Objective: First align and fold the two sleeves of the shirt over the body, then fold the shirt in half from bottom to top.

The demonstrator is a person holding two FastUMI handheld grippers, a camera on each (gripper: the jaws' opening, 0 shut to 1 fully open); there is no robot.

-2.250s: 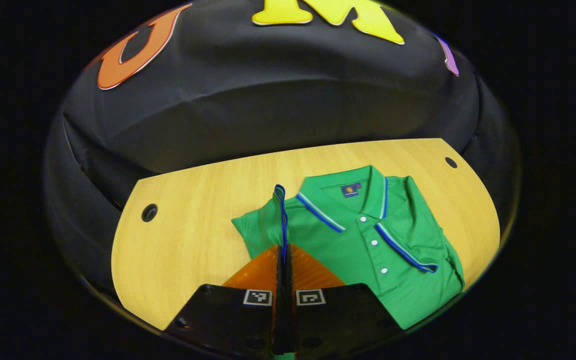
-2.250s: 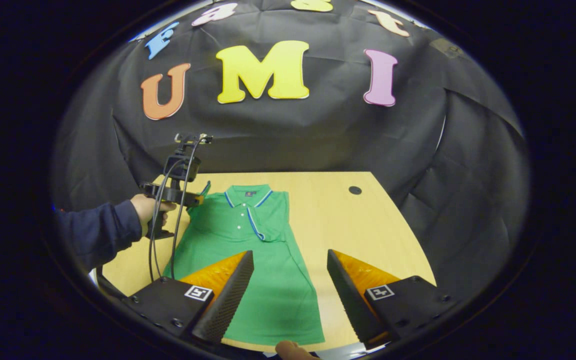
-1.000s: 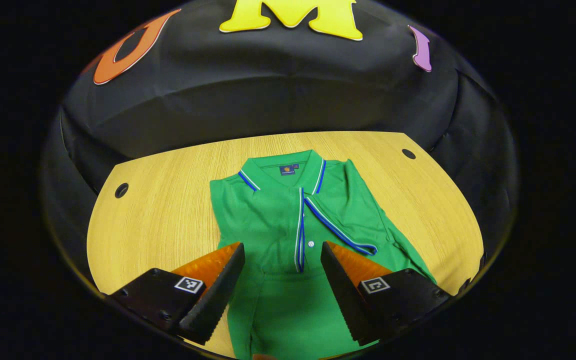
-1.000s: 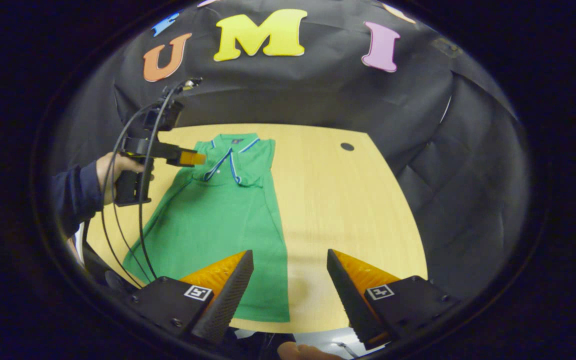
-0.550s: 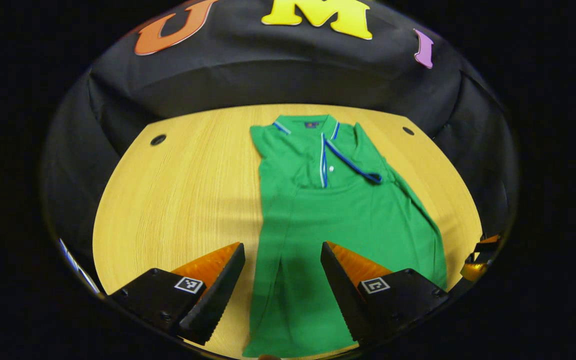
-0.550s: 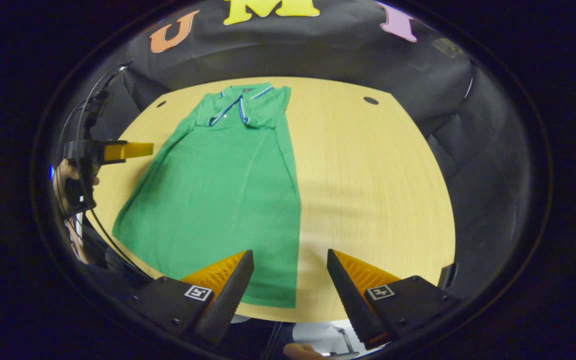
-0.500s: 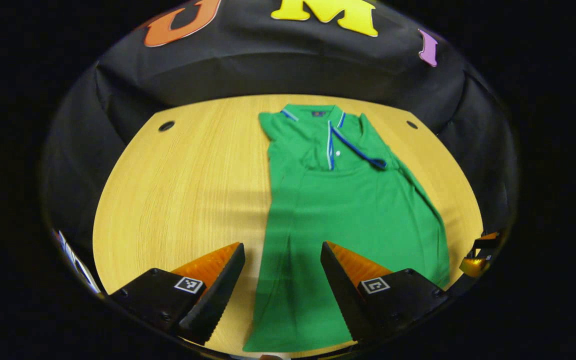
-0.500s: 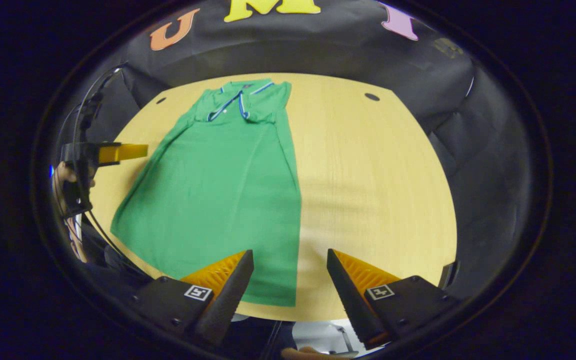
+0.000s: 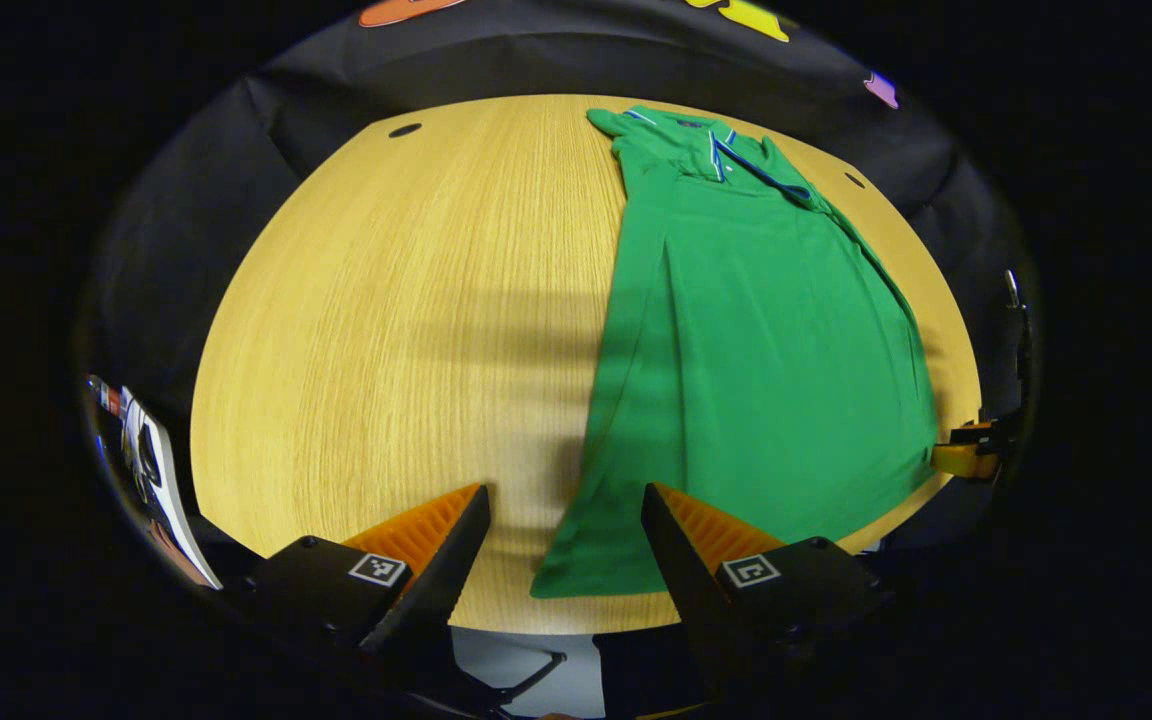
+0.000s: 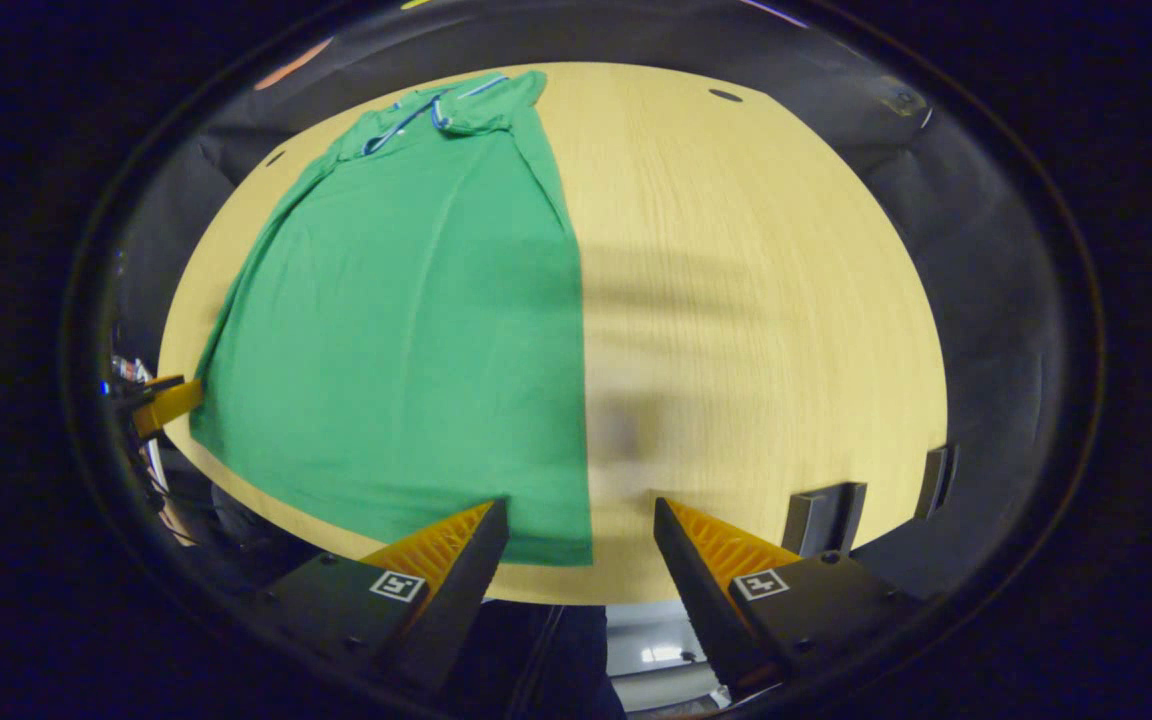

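Bright tabletop (image 9: 356,330), soft shadow bands (slightly blurred), fisheye-warped edges

Support surface: light wood-grain table (image 9: 386,300), rounded outline, near edge running just under both sets of tongs. Small dark holes in the top near the far edge, one far left (image 9: 404,130) and one far right (image 10: 725,95).

On it: green polo shirt (image 9: 756,330), flat, lengthwise, collar at the far edge, hem at the near edge. Both sleeves lie folded in over the chest. In the left gripper view the hem's corner sits between the two fingers; the shirt extends ahead and to the right. In the right gripper view the hem's other corner (image 10: 571,545) sits between the fingers; the shirt extends ahead and to the left.
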